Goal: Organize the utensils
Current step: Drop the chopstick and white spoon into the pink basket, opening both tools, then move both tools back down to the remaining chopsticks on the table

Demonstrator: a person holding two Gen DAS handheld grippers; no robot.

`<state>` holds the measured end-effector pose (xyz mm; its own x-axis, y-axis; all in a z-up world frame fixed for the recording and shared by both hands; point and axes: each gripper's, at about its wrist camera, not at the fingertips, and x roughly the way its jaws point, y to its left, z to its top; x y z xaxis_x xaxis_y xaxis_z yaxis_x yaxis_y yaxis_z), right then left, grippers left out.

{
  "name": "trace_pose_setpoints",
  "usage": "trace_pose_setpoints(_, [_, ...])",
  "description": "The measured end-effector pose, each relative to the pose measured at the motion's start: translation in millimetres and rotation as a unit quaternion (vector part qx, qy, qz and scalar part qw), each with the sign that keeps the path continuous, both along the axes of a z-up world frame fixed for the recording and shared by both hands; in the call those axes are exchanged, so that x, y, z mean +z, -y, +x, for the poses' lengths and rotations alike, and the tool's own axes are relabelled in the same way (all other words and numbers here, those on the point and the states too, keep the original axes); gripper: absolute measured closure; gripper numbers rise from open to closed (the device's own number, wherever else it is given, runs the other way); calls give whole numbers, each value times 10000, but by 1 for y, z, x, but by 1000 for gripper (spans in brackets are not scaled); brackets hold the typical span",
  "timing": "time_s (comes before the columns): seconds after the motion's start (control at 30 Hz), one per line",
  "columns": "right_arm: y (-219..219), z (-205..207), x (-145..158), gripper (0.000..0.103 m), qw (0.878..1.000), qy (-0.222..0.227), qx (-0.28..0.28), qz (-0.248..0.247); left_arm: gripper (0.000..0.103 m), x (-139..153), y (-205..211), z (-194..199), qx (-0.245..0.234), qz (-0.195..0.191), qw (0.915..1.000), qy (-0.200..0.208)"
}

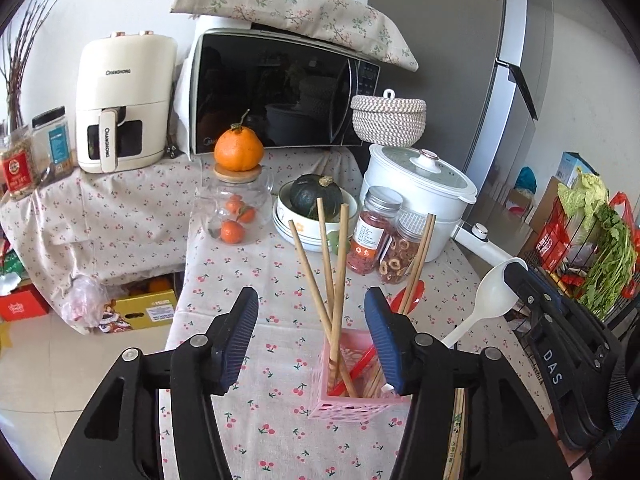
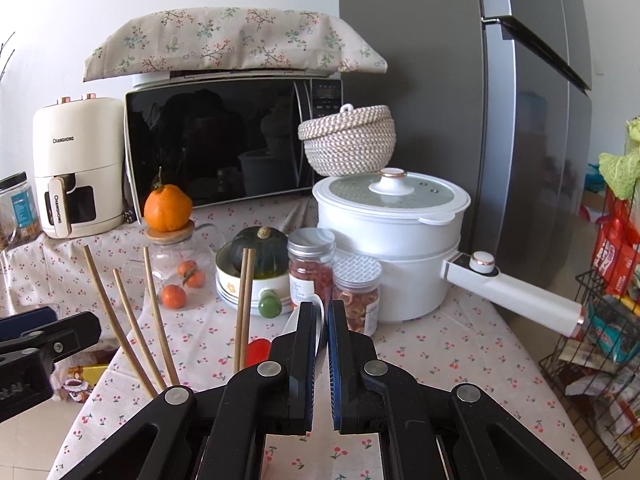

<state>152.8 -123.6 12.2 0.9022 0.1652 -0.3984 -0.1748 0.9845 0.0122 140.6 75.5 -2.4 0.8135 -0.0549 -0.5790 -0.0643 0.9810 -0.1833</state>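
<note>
A pink perforated holder (image 1: 352, 396) stands on the cherry-print tablecloth (image 1: 248, 280) and holds several wooden chopsticks (image 1: 340, 264) and a red spoon (image 1: 408, 300). My left gripper (image 1: 314, 304) is open and empty, its blue pads either side of the holder, above it. My right gripper (image 1: 516, 276) is shut on a white spoon (image 1: 486, 300), held in the air to the right of the holder. In the right wrist view the right gripper (image 2: 324, 308) pinches the white spoon (image 2: 304, 320), and the chopsticks (image 2: 128, 320) rise at the left.
Behind the holder stand two spice jars (image 1: 380, 236), a bowl with a dark squash (image 1: 316, 200), a glass jar with oranges (image 1: 236, 208), a white pot (image 1: 416, 184), a microwave (image 1: 276, 88) and an air fryer (image 1: 124, 100). A wire rack of groceries (image 2: 604, 320) stands at the right.
</note>
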Motion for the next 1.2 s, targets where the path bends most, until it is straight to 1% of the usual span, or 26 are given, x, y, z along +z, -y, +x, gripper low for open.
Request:
trace_pose_setpoints(0.1, [-6, 3, -5, 98, 9999, -93, 76, -39, 39, -4, -11, -5, 90, -119, 9995, -269])
trace_pose_setpoints(0.13, [-7, 4, -6, 97, 9997, -163, 196, 44, 38, -6, -14, -7, 109, -125, 9992, -352])
trace_pose_setpoints(0.17, [-8, 5, -8, 95, 9984, -281, 420, 255, 36, -8, -16, -8, 122, -114, 9989, -433])
trace_pose_setpoints(0.23, [-6, 8, -10, 80, 9927, -620, 787, 672, 33, -13, -19, -10, 136, -57, 9982, -580])
trace_pose_setpoints(0.27, [-5, 9, -11, 63, 9900, -745, 889, 804, 32, -15, -19, -11, 151, 11, 9977, -665])
trace_pose_setpoints(0.3, [-3, 8, -11, 53, 9877, -820, 969, 916, 32, -18, -20, -12, 159, 94, 9969, -763])
trace_pose_setpoints(0.37, [4, 5, -10, 49, 9854, -911, 1017, 1017, 31, -23, -19, -16, 108, 218, 9954, -930])
trace_pose_setpoints(0.43, [14, 2, -10, 45, 9856, -978, 969, 980, 30, -28, -18, -20, 4, 291, 9938, -1072])
trace_pose_setpoints(0.5, [27, -3, -10, 35, 9868, -1008, 902, 891, 27, -33, -16, -24, -78, 345, 9922, -1193])
trace_pose_setpoints(0.6, [47, -10, -14, 27, 9885, -1125, 741, 690, 25, -42, -15, -29, -193, 365, 9892, -1404])
trace_pose_setpoints(0.7, [66, -16, -22, 25, 9877, -1404, 472, 492, 24, -51, -12, -33, -300, 274, 9855, -1645])
trace_pose_setpoints(0.83, [92, -18, -41, 24, 9783, -2017, 164, 448, 24, -63, -3, -40, -509, 158, 9791, -1962])
trace_pose_setpoints(0.97, [110, -20, -53, 24, 9703, -2410, -107, 193, 23, -73, 17, -46, -707, 337, 9716, -2233])
trace_pose_setpoints(1.07, [126, -21, -66, 24, 9596, -2793, -288, 174, 23, -80, 35, -49, -877, 378, 9662, -2396])
trace_pose_setpoints(1.2, [149, -21, -81, 24, 9423, -3283, -518, 401, 23, -83, 66, -49, -1100, 341, 9621, -2470])
